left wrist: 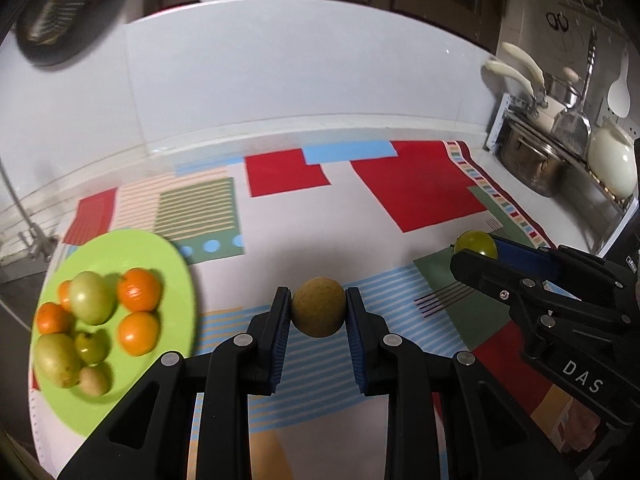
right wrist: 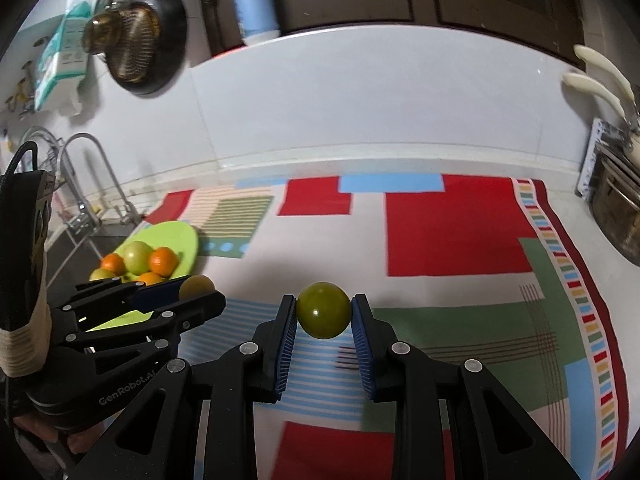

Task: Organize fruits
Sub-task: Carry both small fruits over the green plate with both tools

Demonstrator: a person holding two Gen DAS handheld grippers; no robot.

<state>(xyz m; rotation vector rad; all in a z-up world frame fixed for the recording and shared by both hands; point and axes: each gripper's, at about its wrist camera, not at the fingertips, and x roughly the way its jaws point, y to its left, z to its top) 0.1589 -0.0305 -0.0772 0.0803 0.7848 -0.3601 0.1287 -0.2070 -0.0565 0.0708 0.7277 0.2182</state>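
With 2 fruits pinched, a brownish one in the left gripper (left wrist: 319,312) and a green one in the right gripper (right wrist: 324,316), both right of the green plate (left wrist: 176,264), each is probably best lowered into a bare spot before being let go.
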